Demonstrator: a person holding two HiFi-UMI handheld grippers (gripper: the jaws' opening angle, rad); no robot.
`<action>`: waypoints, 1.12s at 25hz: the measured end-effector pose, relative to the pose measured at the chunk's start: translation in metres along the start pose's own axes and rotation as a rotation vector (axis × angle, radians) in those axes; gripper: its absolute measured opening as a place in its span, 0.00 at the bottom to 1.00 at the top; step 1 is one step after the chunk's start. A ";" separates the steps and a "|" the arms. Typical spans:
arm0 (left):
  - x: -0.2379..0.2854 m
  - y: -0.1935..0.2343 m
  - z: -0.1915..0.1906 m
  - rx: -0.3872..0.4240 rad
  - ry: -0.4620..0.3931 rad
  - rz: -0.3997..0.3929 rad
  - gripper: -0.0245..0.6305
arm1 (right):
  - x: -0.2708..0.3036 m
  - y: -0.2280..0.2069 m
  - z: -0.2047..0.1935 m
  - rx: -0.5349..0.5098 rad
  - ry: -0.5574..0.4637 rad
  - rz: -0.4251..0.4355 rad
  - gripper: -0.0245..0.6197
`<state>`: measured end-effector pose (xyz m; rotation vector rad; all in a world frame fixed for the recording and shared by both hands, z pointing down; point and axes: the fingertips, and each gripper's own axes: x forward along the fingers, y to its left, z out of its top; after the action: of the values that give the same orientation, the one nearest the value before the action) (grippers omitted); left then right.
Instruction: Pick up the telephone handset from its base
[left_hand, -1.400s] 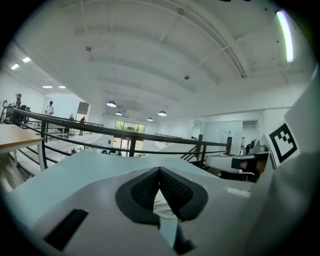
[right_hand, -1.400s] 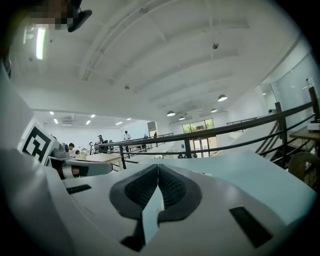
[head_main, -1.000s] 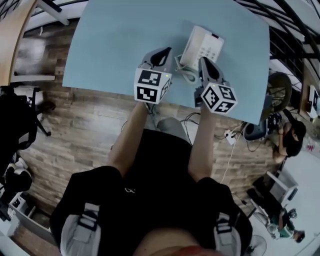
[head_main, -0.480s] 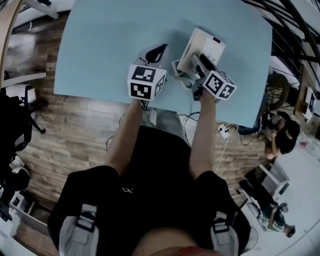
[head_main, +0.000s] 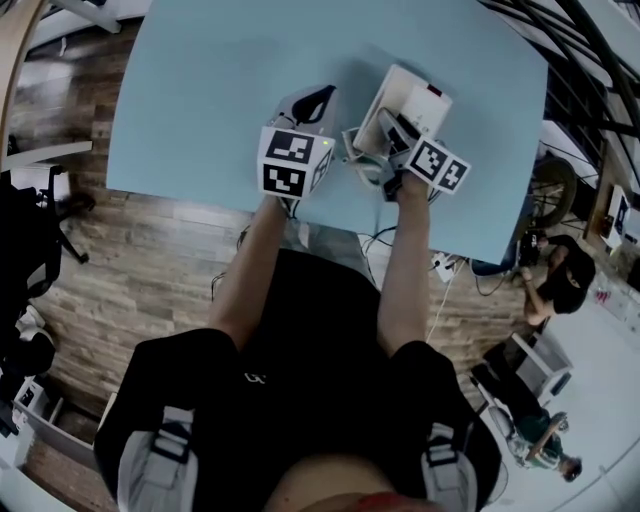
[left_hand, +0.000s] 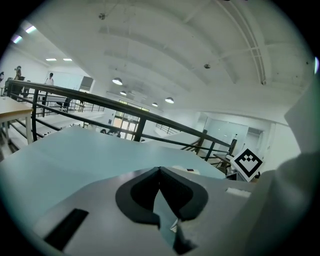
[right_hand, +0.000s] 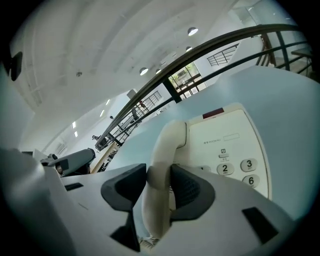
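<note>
A cream telephone base (head_main: 425, 98) (right_hand: 235, 140) lies on the light blue table (head_main: 220, 90). Its handset (right_hand: 167, 145) rests in the cradle along the phone's left side. My right gripper (head_main: 393, 132) (right_hand: 159, 186) reaches over that side. Its jaws are closing, the handset stands between them and both dark pads touch its sides. The handset still lies on the base. My left gripper (head_main: 318, 100) (left_hand: 160, 169) hovers over the bare table just left of the phone, shut and empty.
A coiled cord (head_main: 358, 150) trails from the phone's near left corner. The table's near edge (head_main: 330, 215) runs just behind both grippers. A dark railing (left_hand: 140, 117) stands beyond the far edge. People sit at desks on the floor at the lower right.
My right gripper has dropped, rolled and moved forward onto the phone's left side, with its jaws now around the handset. The left gripper has shifted a little over the table.
</note>
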<state>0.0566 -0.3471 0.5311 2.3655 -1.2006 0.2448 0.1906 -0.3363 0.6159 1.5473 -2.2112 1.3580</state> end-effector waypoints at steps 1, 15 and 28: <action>0.000 0.001 0.002 0.003 -0.004 0.002 0.04 | 0.000 0.002 0.000 -0.001 -0.002 -0.004 0.26; -0.008 -0.024 0.083 0.123 -0.163 -0.011 0.04 | -0.042 0.074 0.071 -0.141 -0.168 0.045 0.17; -0.039 -0.085 0.172 0.225 -0.383 -0.056 0.04 | -0.167 0.170 0.176 -0.591 -0.617 0.084 0.17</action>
<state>0.0921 -0.3602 0.3390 2.7241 -1.3312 -0.1050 0.1986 -0.3342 0.3196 1.7749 -2.6739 0.1545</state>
